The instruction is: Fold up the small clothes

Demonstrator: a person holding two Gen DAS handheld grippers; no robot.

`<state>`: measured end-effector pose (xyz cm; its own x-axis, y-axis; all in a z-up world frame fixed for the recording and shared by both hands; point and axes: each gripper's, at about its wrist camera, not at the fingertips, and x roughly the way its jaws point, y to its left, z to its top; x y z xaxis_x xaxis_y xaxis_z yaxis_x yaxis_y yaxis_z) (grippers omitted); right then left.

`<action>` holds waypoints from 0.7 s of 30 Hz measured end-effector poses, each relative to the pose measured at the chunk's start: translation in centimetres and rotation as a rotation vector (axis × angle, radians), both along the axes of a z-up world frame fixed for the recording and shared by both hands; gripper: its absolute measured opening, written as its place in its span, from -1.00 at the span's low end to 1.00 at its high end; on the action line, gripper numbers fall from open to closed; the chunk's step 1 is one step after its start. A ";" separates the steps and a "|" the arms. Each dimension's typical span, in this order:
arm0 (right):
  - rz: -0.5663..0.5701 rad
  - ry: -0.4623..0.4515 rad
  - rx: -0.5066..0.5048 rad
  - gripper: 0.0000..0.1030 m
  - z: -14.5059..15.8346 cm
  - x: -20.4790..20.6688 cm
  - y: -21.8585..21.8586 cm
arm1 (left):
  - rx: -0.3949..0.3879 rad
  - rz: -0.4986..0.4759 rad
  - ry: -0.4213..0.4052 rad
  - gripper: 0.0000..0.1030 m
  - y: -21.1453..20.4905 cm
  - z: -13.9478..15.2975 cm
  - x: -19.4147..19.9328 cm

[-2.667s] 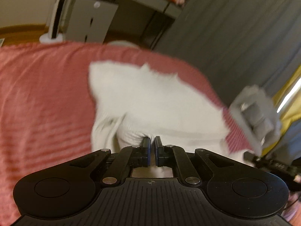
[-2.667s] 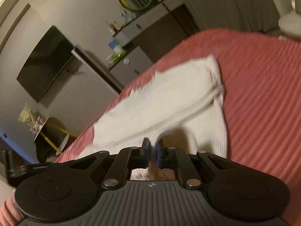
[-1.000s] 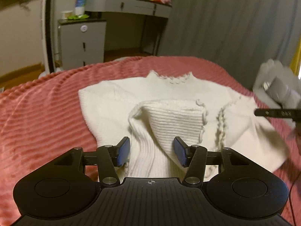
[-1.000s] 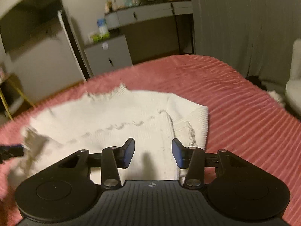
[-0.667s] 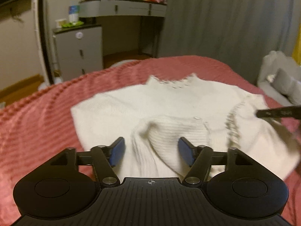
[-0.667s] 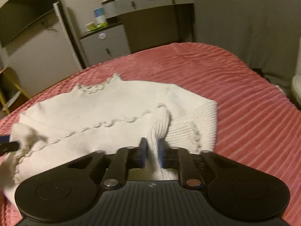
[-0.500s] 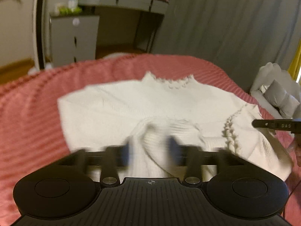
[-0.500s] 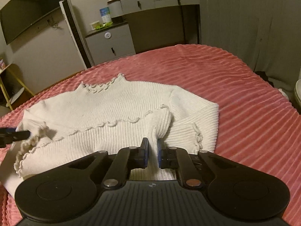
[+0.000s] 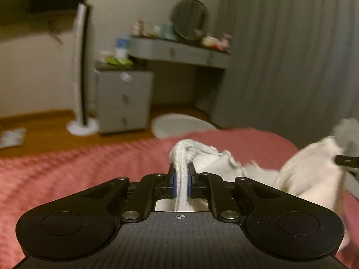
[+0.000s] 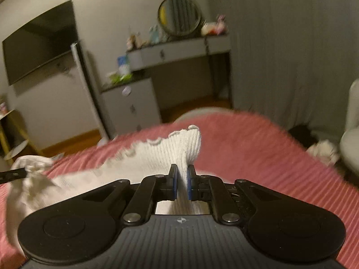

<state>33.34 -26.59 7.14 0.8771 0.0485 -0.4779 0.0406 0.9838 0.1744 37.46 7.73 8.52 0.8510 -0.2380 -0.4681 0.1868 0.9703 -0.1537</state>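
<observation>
A small white knit sweater [image 9: 309,170] with a scalloped hem [image 10: 154,154] hangs lifted over the red ribbed bedspread [image 9: 67,170]. My left gripper [image 9: 181,182] is shut on a bunched fold of the sweater [image 9: 182,157]. My right gripper [image 10: 181,183] is shut on the ribbed hem corner [image 10: 188,143]. Each view shows the other gripper's tip at the sweater's far end, at the right edge of the left wrist view [image 9: 346,162] and the left edge of the right wrist view [image 10: 13,174]. The lower part of the sweater is hidden behind the grippers.
The red bedspread [image 10: 258,148] fills the foreground. Beyond the bed stand a grey drawer cabinet [image 9: 123,103], a vanity desk with a round mirror [image 10: 179,15], a tower fan [image 9: 82,71] and grey curtains [image 9: 291,56]. A white chair [image 10: 352,134] is at right.
Both grippers were open over the flat sweater. The right one shut on the hem first, then the left one shut. Both have now lifted the gripped edge off the bed.
</observation>
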 end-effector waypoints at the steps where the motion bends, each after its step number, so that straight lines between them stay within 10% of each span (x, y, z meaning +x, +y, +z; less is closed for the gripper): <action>1: -0.019 -0.016 -0.012 -0.86 0.5 0.7 0.0 | 0.004 0.023 -0.009 -0.79 -0.1 0.4 0.6; 4: -0.083 -0.052 -0.025 -0.86 1.2 2.7 0.0 | 0.029 0.103 -0.010 -0.77 -0.9 0.8 2.8; 8: -0.186 -0.061 -0.105 -0.67 -0.4 4.5 0.3 | 0.071 0.182 0.088 0.11 -2.2 -1.5 4.7; 21: 0.046 0.261 -0.009 -0.35 -7.7 -1.1 -0.4 | -0.073 0.015 0.296 0.43 3.5 -7.7 -3.1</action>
